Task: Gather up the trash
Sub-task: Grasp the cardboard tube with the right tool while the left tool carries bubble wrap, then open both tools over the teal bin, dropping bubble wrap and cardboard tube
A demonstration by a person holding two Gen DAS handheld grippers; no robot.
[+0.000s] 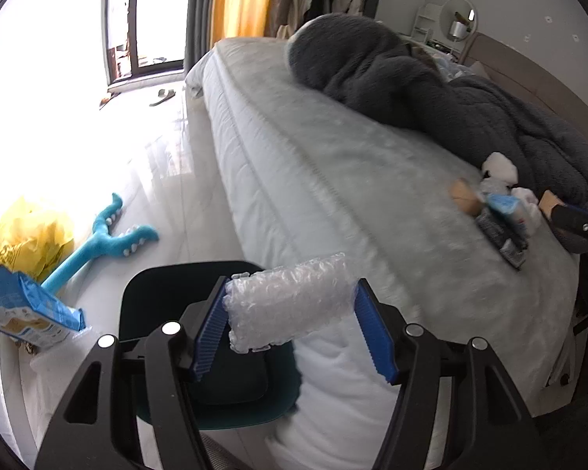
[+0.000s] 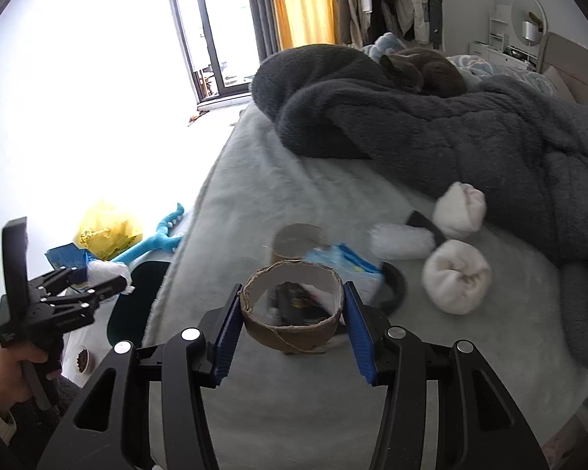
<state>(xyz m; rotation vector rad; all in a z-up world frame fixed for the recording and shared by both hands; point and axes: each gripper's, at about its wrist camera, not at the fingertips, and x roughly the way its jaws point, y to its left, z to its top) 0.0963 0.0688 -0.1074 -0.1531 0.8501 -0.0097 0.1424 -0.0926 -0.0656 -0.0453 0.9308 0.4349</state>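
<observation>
My left gripper (image 1: 292,323) is shut on a roll of clear bubble wrap (image 1: 290,305), held above a dark teal bin (image 1: 211,352) beside the bed; it also shows in the right wrist view (image 2: 109,280). My right gripper (image 2: 292,331) is shut on a brown cardboard tape ring (image 2: 292,313) just above the bed. On the bed lie a second cardboard tube (image 2: 294,241), a blue wrapper (image 2: 345,260) and a dark packet (image 1: 501,235). A blue-and-white carton (image 1: 23,309) stands left of the bin.
A dark grey blanket (image 2: 450,133) covers the bed's far side, with a grey cat (image 2: 423,64) on it. White rolled socks (image 2: 456,278) and a black headband (image 2: 394,286) lie near. On the floor are a yellow bag (image 1: 31,235), a teal toy (image 1: 102,239) and a small bowl (image 2: 83,358).
</observation>
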